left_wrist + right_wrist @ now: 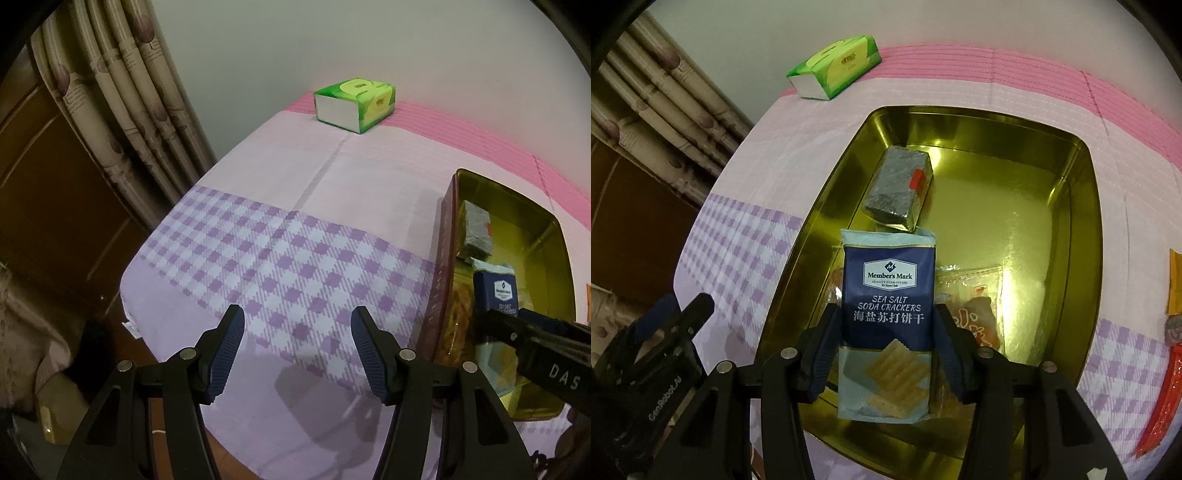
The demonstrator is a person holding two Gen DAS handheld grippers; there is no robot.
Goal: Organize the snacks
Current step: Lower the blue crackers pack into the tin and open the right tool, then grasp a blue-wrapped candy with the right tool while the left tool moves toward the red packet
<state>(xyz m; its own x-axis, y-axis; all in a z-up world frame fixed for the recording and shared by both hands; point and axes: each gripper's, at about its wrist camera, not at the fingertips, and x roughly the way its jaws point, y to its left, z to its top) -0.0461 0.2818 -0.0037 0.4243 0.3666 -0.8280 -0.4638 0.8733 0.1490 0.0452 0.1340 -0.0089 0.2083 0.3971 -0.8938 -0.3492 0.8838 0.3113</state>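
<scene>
Far left in the right wrist view: left gripper (297, 354), jaws apart, empty, over the checked cloth (280, 266). Centre frame: right gripper (886, 350), clamped on the cracker pack (888, 314), held above the gold tin (1086, 229). Behind it, a dark wrapped block (897, 188); to the right, a clear snack packet (975, 306). Step judged: placing. Next needed: lowering onto bare tin floor, then releasing.
</scene>
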